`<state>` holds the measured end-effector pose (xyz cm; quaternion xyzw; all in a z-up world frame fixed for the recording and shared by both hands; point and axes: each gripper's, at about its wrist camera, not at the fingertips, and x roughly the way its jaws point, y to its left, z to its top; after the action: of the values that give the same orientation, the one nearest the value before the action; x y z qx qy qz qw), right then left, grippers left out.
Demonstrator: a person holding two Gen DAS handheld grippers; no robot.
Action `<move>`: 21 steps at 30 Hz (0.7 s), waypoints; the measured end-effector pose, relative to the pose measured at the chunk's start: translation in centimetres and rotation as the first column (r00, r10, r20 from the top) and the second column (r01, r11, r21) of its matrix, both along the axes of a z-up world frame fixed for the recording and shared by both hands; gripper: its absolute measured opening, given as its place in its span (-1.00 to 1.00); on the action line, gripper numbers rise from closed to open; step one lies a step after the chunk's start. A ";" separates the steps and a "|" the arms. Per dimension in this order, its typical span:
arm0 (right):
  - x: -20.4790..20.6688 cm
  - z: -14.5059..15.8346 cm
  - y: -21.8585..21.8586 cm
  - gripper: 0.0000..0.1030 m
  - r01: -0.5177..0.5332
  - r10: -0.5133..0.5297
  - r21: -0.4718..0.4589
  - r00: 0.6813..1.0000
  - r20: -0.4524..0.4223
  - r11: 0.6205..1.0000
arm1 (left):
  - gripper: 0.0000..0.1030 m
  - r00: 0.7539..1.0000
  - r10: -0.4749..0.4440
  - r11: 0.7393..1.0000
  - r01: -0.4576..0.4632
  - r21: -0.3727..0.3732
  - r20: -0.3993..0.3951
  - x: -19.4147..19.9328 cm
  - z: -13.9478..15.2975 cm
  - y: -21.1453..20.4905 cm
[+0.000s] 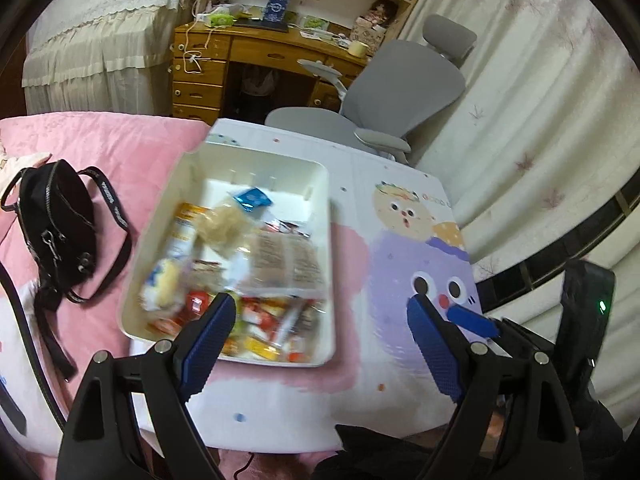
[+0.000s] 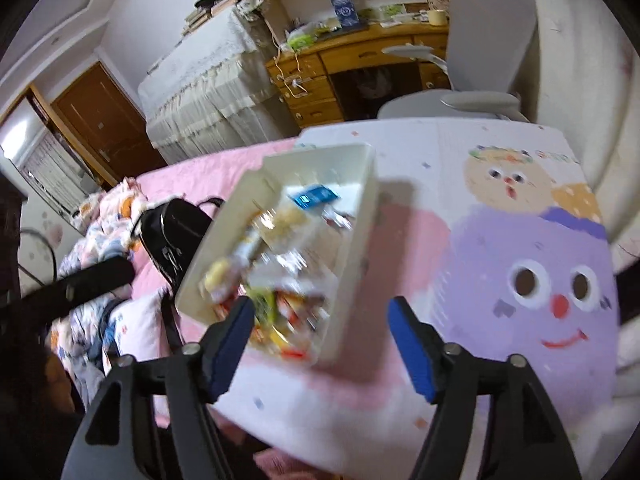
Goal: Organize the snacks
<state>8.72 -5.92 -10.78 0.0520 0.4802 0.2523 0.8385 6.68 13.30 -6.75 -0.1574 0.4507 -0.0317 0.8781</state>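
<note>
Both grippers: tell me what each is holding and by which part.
Nothing is held. The left gripper and right gripper both stand open and empty above the white bin of snacks.

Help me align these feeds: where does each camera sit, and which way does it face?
Left wrist: on the left gripper, looking down-forward at the snack bin; open blue fingers show.
Right wrist: on the right gripper, facing the cartoon table; open fingers show.
Shared: bin, table, black bag, grey chair.
</note>
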 end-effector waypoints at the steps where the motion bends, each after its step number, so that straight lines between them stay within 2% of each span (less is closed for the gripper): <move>1: -0.6 0.0 -1.0 0.48 -0.002 0.002 -0.021 1.000 -0.003 1.000 | 0.69 1.000 -0.008 1.000 0.008 0.000 -0.005 0.0 -0.2 -1.1; 9: -4.4 1.0 -8.0 0.65 0.002 -0.005 -0.129 1.000 -0.024 0.992 | 0.76 0.998 -0.047 0.997 0.049 0.052 -0.031 -0.5 -0.6 -9.2; 13: -6.2 3.5 -10.9 0.75 0.028 -0.026 -0.094 1.000 0.018 0.995 | 0.77 0.997 -0.065 0.991 0.068 0.117 -0.030 -0.9 0.5 -11.5; 17: -7.0 5.7 -12.6 0.87 0.066 -0.063 -0.079 0.997 0.040 0.995 | 0.83 0.998 -0.069 0.987 0.070 0.146 -0.011 -1.4 2.4 -12.7; 19: -7.1 6.4 -13.3 0.92 0.112 -0.111 -0.098 0.994 0.013 0.989 | 0.88 0.997 -0.073 0.982 0.072 0.176 0.001 -1.8 3.4 -13.2; 21: -7.1 6.8 -14.0 0.92 0.153 -0.155 -0.073 0.988 -0.024 0.986 | 0.97 0.997 -0.078 0.976 0.072 0.206 0.022 -2.3 4.3 -13.8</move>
<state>1.66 -19.91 -3.96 0.0628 0.4960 0.1688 0.8494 4.37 -0.48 -2.48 -0.0486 0.4441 -0.0206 0.8944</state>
